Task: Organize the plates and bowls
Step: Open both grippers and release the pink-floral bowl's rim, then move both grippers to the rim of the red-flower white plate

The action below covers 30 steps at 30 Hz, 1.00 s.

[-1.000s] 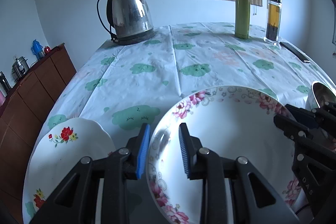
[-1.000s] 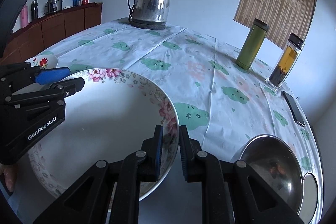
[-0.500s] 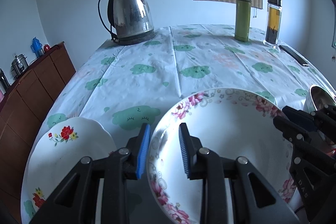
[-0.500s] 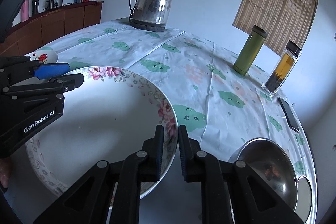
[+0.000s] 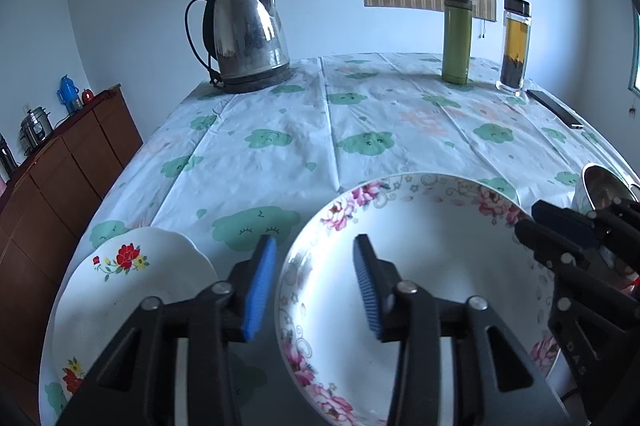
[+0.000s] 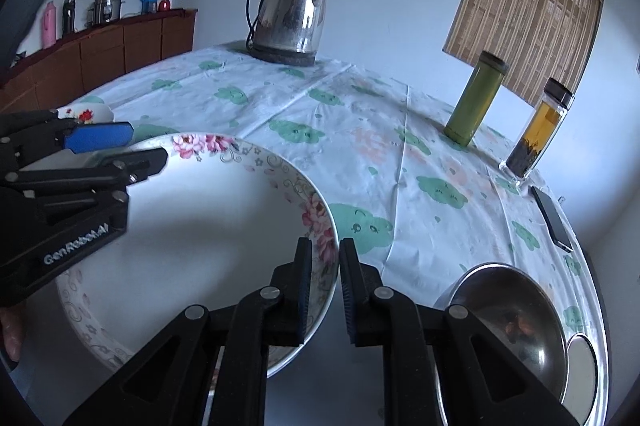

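Observation:
A large white bowl with pink flowers point(image 5: 440, 246) fills the near table; it also shows in the right wrist view point(image 6: 192, 238). My left gripper point(image 5: 314, 278) is open, its jaws straddling the bowl's left rim with a gap on both sides. My right gripper point(image 6: 324, 270) is shut on the bowl's right rim. A white plate with red flowers point(image 5: 120, 290) lies left of the bowl. A steel bowl point(image 6: 508, 302) sits at the right.
A steel kettle point(image 5: 246, 34) stands at the far left of the clothed table point(image 5: 360, 114). A green flask point(image 5: 456, 38), a tea bottle point(image 5: 516, 42) and a phone point(image 5: 554, 108) are at the far right. A wooden sideboard point(image 5: 60, 166) stands left.
My left gripper's jaws have opened wider and let go of the bowl's left rim. The right gripper keeps its hold on the right rim. The bowl has barely moved.

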### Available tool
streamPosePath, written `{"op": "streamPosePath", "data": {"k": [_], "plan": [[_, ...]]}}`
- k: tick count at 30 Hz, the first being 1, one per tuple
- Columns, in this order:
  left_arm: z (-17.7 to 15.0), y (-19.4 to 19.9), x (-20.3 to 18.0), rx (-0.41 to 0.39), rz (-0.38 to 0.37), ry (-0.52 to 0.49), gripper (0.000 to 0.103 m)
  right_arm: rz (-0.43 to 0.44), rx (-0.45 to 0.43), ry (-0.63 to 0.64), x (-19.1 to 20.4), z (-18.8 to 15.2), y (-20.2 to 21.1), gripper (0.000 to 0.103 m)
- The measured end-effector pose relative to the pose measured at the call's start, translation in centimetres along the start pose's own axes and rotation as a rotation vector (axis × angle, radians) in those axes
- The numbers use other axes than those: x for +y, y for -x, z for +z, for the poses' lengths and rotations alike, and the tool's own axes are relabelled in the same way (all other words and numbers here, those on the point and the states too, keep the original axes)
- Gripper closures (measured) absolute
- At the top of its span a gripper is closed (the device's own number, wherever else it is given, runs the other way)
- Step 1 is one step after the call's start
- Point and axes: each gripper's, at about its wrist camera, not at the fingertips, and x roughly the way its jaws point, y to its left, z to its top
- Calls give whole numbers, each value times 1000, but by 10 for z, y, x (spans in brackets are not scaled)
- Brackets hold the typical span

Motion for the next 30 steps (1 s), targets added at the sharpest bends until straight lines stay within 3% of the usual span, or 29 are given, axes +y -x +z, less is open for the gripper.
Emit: {"op": "streamPosePath", "data": {"k": [4, 5, 6, 9, 10, 12, 18, 24, 28, 30], "plan": [[0, 0, 0, -4, 0, 3, 41, 21, -56, 3, 1, 1, 9, 87], [0, 1, 0, -8, 1, 6, 31, 35, -70, -4, 1, 1, 12, 87], [0, 2, 0, -13, 1, 9, 25, 49, -85, -18, 0, 1, 14, 81], [1, 6, 2, -31, -16, 22, 20, 65, -114, -28, -1, 2, 18, 34], [2, 8, 2, -36, -12, 27, 18, 66, -133, -27, 1, 1, 21, 31], [3, 9, 6, -47, -7, 41, 13, 65, -166, -20, 5, 1, 26, 30], [4, 16, 13, -81, 23, 69, 13, 79, -192, -12, 9, 2, 28, 30], [5, 36, 17, -194, 71, 91, 10, 90, -216, -30, 7, 0, 32, 30], [7, 39, 20, -200, 76, 89, 8, 93, -223, -25, 9, 0, 33, 30], [8, 39, 24, -185, 78, 95, 0, 90, -224, -21, 10, -1, 33, 30]]}}
